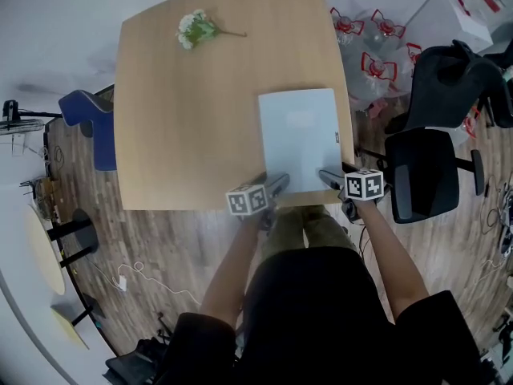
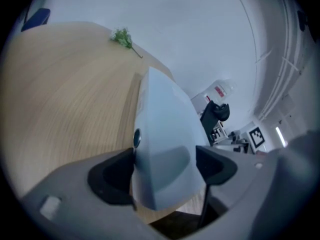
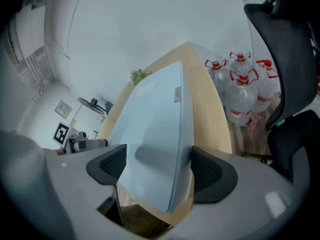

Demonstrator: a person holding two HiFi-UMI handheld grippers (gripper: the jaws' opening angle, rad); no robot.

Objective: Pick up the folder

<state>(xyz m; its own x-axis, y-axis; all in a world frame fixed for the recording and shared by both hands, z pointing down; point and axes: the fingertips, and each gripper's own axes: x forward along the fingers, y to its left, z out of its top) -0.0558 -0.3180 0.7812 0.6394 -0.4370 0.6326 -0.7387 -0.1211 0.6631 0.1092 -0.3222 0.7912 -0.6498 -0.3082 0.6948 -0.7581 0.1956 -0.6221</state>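
A pale blue folder (image 1: 300, 139) lies flat on the wooden table (image 1: 192, 119), close to its front right edge. My left gripper (image 1: 276, 184) is at the folder's near left corner and my right gripper (image 1: 330, 176) at its near right corner. In the left gripper view the folder (image 2: 165, 129) runs between the open jaws of the left gripper (image 2: 165, 166), with a gap at the right pad. In the right gripper view the folder (image 3: 155, 119) likewise sits between the right gripper's (image 3: 157, 166) jaws, and neither pad presses on it.
A sprig of white flowers (image 1: 195, 29) lies at the table's far left. Several water bottles (image 1: 377, 62) and a black office chair (image 1: 425, 171) stand to the right of the table, and a blue chair (image 1: 92, 123) to its left.
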